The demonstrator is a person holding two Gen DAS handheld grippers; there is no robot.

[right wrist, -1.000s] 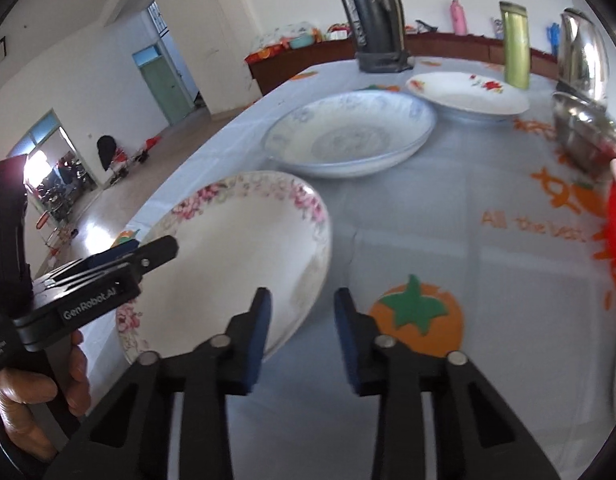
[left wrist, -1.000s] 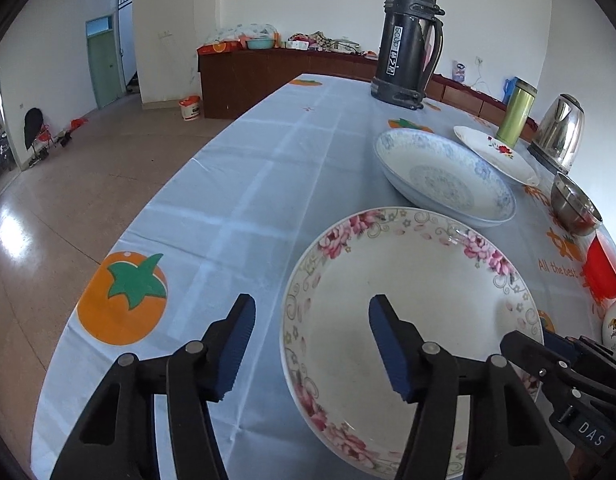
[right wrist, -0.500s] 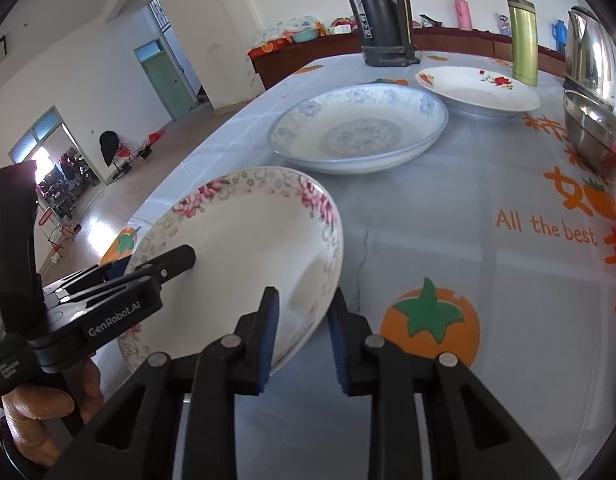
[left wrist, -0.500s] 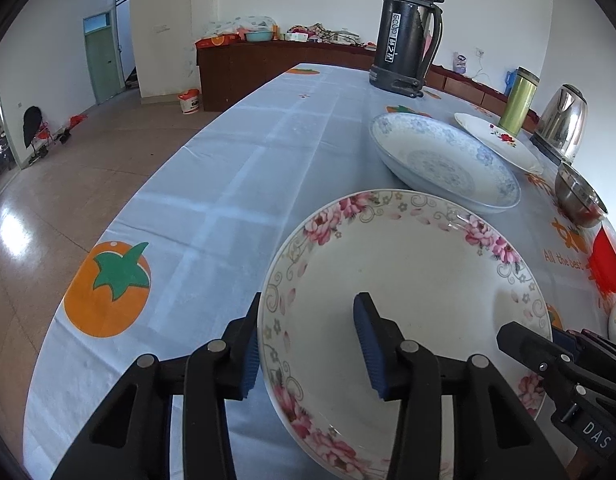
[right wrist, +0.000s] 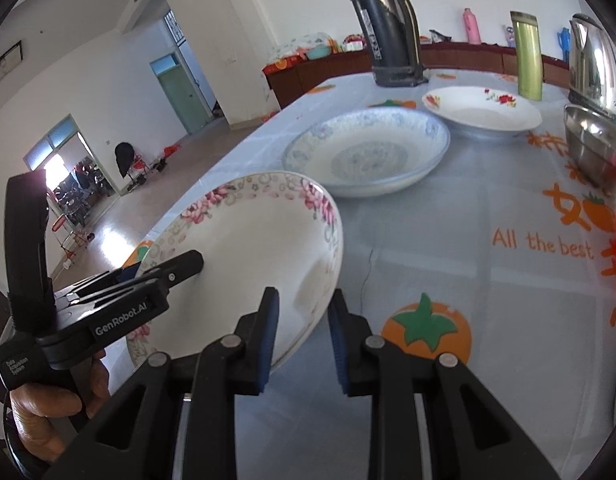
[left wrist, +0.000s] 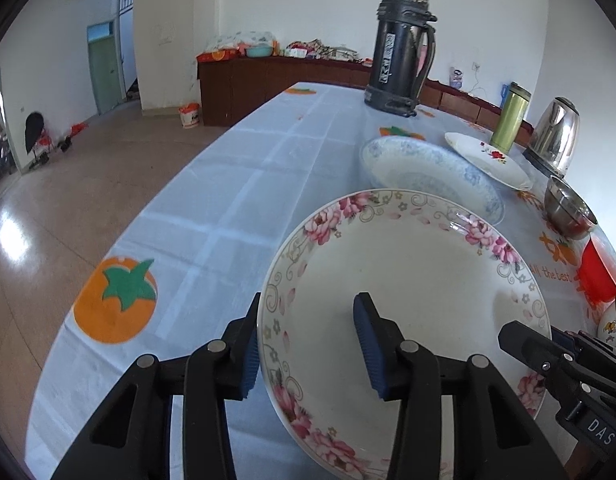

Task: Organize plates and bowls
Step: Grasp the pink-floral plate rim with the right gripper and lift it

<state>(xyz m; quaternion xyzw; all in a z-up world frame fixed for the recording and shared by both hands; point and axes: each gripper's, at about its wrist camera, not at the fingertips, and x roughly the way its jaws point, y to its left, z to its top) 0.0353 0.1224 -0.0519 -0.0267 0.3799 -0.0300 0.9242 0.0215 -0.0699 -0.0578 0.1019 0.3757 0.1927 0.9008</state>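
A deep white plate with a pink flower rim point(left wrist: 408, 280) point(right wrist: 247, 248) is held between both grippers, its far edge tilted up off the tablecloth. My left gripper point(left wrist: 308, 344) is shut on its left rim, one pad outside and one inside. My right gripper point(right wrist: 301, 332) is shut on the opposite rim. Each gripper's tip shows in the other's view. Behind it lie a blue-patterned plate point(left wrist: 428, 168) point(right wrist: 368, 152) and a white plate with red flowers point(left wrist: 484, 156) point(right wrist: 480, 112).
A steel bowl point(left wrist: 568, 208) and a red bowl point(left wrist: 596, 276) sit at the right. A dark flask point(left wrist: 400, 48), a green thermos point(left wrist: 510, 116) and a kettle point(left wrist: 556, 136) stand at the back. The table's left edge point(left wrist: 155, 216) drops to the floor.
My left gripper's jaws have closed from wide apart onto the flowered plate's rim. The plate now sits higher and more tilted. The right gripper's jaws kept their gap.
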